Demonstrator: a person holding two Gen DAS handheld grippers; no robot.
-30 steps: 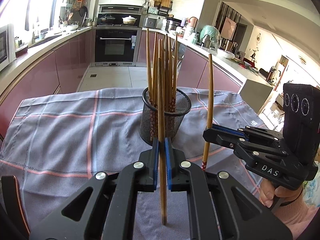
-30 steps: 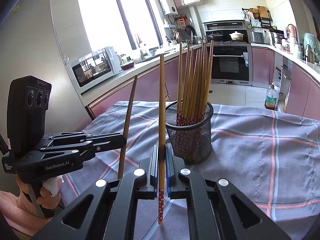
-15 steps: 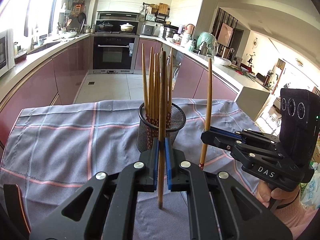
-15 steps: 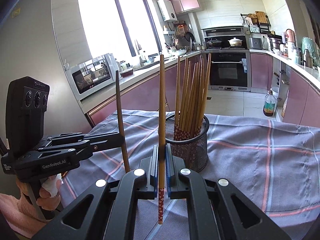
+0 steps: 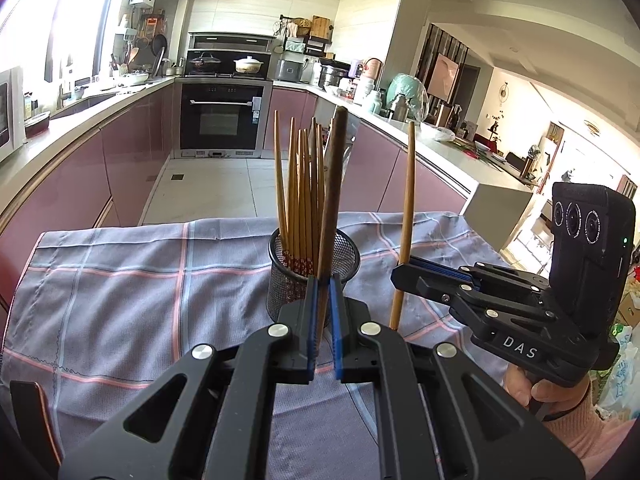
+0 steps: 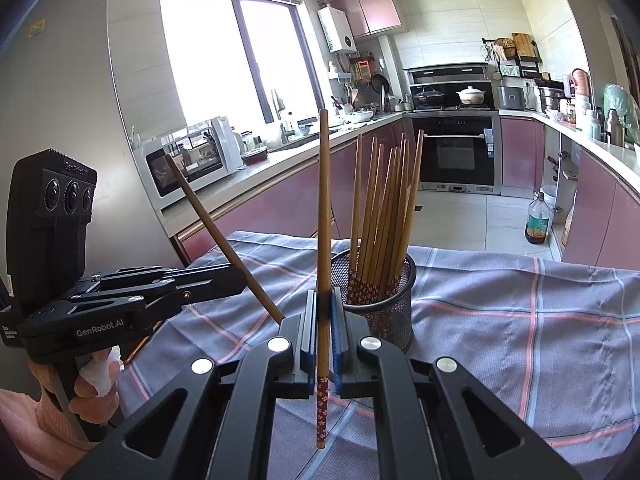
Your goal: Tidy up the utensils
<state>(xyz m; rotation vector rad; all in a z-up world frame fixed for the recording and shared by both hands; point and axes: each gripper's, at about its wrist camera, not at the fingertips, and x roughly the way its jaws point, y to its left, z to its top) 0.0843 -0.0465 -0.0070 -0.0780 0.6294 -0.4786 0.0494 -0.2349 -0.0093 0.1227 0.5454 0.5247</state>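
A black mesh holder [image 5: 349, 258] [image 6: 394, 318] stands on the grey checked cloth [image 5: 120, 288] [image 6: 520, 320] with several wooden chopsticks [image 5: 300, 200] [image 6: 384, 208] upright in it. My left gripper [image 5: 324, 294] [image 6: 238, 276] is shut on one chopstick [image 5: 333, 200] [image 6: 216, 232], held just in front of the holder; in the right wrist view it leans to the left. My right gripper [image 6: 324, 306] [image 5: 400, 276] is shut on another chopstick [image 6: 324, 200] [image 5: 408, 200], upright to the holder's right, its red patterned end [image 6: 322, 412] pointing down.
Pink kitchen cabinets and counters curve around behind the table, with an oven [image 5: 222, 120] at the back and a microwave [image 6: 188, 164] on the left counter. An oil bottle [image 6: 538, 220] stands on the floor. A hand [image 5: 536, 388] holds the right gripper's grip.
My left gripper has risen, and its chopstick has tipped from leaning right to leaning left in the right wrist view. The right gripper and its chopstick have hardly moved.
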